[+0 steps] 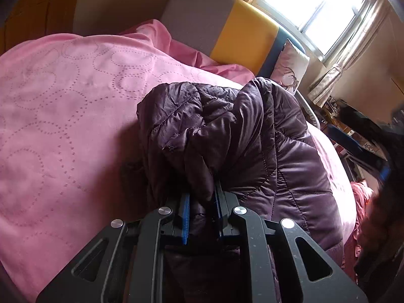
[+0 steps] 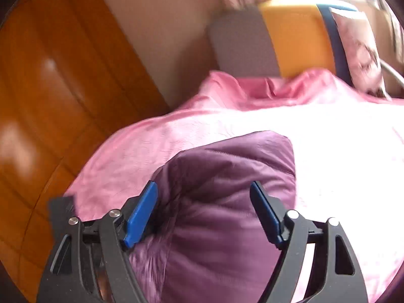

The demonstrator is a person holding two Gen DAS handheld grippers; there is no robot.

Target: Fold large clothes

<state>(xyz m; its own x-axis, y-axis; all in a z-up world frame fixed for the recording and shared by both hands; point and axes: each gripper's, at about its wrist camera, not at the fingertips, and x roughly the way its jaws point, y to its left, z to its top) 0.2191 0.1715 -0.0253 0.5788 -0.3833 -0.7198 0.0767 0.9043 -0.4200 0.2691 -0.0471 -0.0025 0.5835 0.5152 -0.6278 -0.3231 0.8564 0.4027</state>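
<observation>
A bed covered by 1 pink bedspread (image 1: 63,106) filled most of both views, its surface stitched with dotted rings. Behind it, 1 headboard (image 1: 202,17) was seen in 3 bands: grey, yellow and dark blue. A wooden wardrobe (image 2: 45,80) stood beside the bed on the left of the right wrist view, and 1 bright window (image 1: 318,7) with pale curtains (image 1: 325,83) was seen above the headboard. 1 patterned pillow (image 1: 293,70) was propped against the headboard's blue end. A cluttered area with dark objects was glimpsed past the bed's right edge, too blurred to be identified.

1 purple quilted jacket (image 1: 252,136) was laid bunched on the bedspread, near the bed's near edge, its folds heaped up and blocking the view of the bedspread behind it.

The left gripper (image 1: 202,217) was closed narrowly on a fold of the jacket, the fabric being pinched between its 2 blue pads (image 1: 185,217). The right gripper (image 2: 204,214) was held wide apart over another part of the jacket, and nothing was pressed by its 2 blue pads (image 2: 141,217); this view was blurred.
</observation>
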